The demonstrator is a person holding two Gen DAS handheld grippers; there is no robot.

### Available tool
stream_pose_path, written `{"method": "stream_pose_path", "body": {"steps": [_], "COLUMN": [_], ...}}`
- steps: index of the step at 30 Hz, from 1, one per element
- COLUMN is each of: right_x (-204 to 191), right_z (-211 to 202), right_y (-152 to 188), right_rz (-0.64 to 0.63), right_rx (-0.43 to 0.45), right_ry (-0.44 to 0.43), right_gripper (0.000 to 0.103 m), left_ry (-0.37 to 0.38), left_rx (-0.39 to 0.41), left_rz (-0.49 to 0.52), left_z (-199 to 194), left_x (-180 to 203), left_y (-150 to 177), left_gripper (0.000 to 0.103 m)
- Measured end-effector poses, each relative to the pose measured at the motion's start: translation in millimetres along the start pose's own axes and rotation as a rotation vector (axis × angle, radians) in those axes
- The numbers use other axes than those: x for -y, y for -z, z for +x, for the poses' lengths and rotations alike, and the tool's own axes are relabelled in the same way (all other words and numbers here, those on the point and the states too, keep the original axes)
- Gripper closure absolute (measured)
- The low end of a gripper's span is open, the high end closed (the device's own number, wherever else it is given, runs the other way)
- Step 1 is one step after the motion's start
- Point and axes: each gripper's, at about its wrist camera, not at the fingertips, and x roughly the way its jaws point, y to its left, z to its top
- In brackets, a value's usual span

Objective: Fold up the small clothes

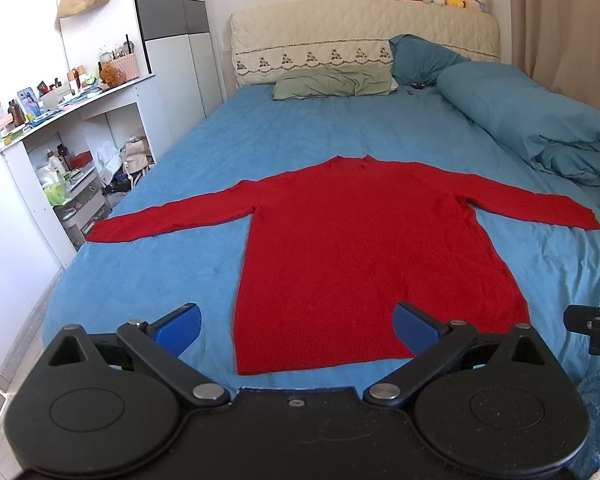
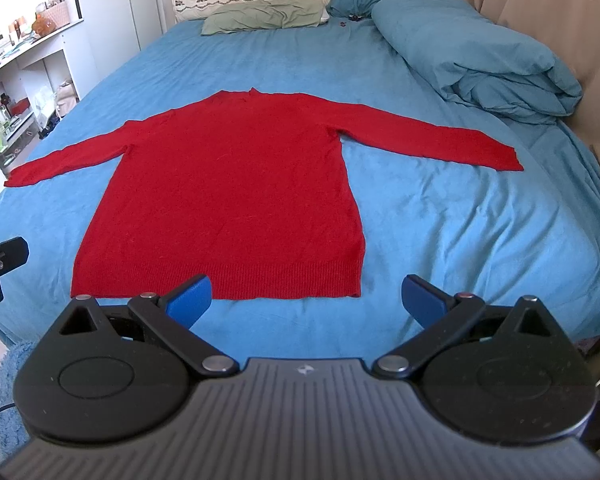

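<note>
Blue bed (image 1: 140,272) carries the sweater (image 1: 352,248) flat, sleeves out, hem nearest you. Your left gripper (image 1: 296,324) and right gripper (image 2: 306,300) hover with fingers spread, holding nothing. Pinch too deep and you may snag the sheet too.

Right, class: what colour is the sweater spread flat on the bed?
Red; the sweater shows best in the right wrist view.

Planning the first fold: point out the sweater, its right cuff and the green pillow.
sweater (image 1: 360,248): left wrist view, mid body.
right cuff (image 2: 500,158): right wrist view, sleeve end.
green pillow (image 2: 264,16): right wrist view, middle.
</note>
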Motion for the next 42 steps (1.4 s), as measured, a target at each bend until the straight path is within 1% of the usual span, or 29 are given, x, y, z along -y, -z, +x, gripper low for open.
{"method": "stream_pose_path", "body": {"steps": [27, 42], "right_x": [0.1, -0.2], "right_z": [2.0, 2.0], "right_y": [0.9, 0.4], "right_rz": [0.001, 0.003], "right_rx": [-0.008, -0.003], "right_ry": [-0.011, -0.009], "right_gripper": [0.0, 0.0], "left_ry": [0.019, 0.016], "left_rx": [0.005, 0.011], "left_rz": [0.003, 0.007], "left_z": [-1.1, -2.9], "left_x": [-0.9, -0.5], "left_y": [-1.6, -2.9], "left_gripper": [0.0, 0.0]}}
